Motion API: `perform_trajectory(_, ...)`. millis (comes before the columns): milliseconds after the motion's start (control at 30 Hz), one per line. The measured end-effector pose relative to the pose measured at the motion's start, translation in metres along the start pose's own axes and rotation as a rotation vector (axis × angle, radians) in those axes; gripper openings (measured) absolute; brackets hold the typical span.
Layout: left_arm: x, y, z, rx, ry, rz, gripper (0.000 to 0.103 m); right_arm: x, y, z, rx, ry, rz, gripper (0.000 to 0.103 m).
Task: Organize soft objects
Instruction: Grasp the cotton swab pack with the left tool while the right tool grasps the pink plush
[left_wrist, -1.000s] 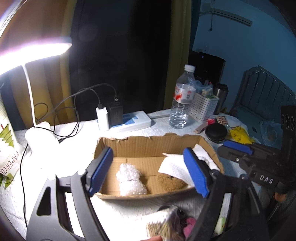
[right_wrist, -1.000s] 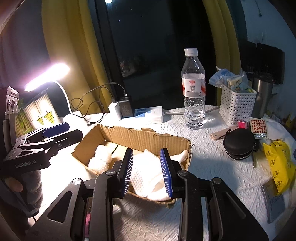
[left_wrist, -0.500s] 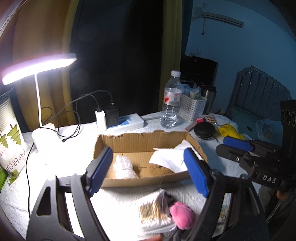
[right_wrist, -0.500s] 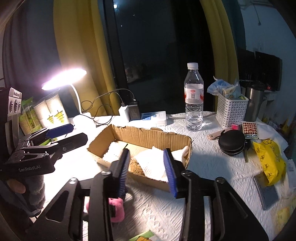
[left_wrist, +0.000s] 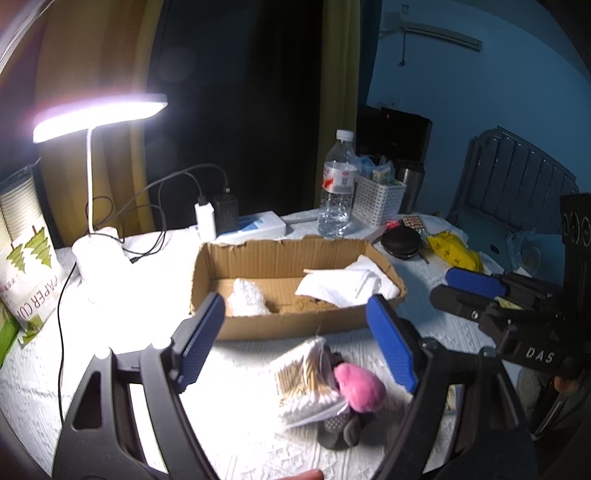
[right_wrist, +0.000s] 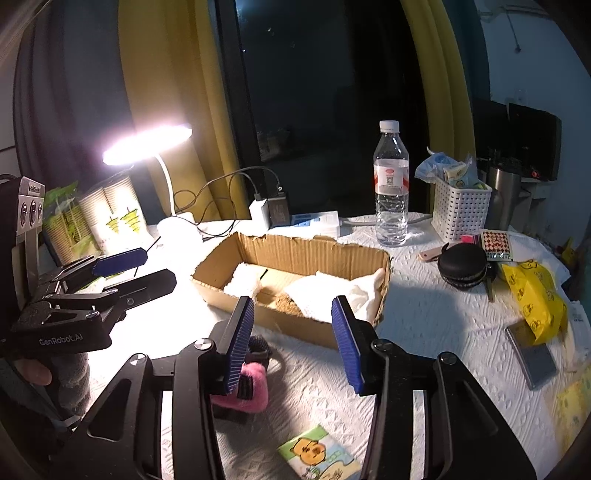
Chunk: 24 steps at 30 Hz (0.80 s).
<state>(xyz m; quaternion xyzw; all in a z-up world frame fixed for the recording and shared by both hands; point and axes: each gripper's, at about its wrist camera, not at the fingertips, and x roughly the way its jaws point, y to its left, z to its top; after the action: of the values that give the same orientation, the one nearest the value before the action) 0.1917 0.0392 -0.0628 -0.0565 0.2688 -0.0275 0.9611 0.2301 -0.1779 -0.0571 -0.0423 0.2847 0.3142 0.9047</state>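
Observation:
A shallow cardboard box (left_wrist: 295, 325) (right_wrist: 288, 254) stands mid-table. It holds a white foam lump (left_wrist: 245, 297), a brown plush piece (left_wrist: 306, 306) and a white cloth (left_wrist: 343, 284) (right_wrist: 328, 291). In front of the box lie a bag of cotton swabs (left_wrist: 306, 380) and a pink plush toy (left_wrist: 360, 387) (right_wrist: 243, 391) on a dark item. My left gripper (left_wrist: 295, 343) is open and empty, above and just behind the swabs. My right gripper (right_wrist: 291, 343) is open and empty, right of the pink toy.
A lit desk lamp (left_wrist: 96, 114) and paper cups (left_wrist: 26, 240) stand at the left. A power strip with chargers (left_wrist: 236, 221), water bottle (right_wrist: 391, 188) and white basket (right_wrist: 461, 206) line the back. A black case (right_wrist: 461, 266), yellow packet (right_wrist: 532, 295) and tissue pack (right_wrist: 317, 458) lie around.
Both grippers have pulled back from the box toward the near edge. The right jaws have opened wider. The swab bag and pink toy have come fully into view.

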Motion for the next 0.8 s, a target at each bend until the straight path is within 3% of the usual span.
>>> perform_trajectory(800,-0.001,0.067,-0.067,-0.12,0.088,0.02,0.081,0.052,0.066,-0.044,-0.081,0.174,0.055,0.054)
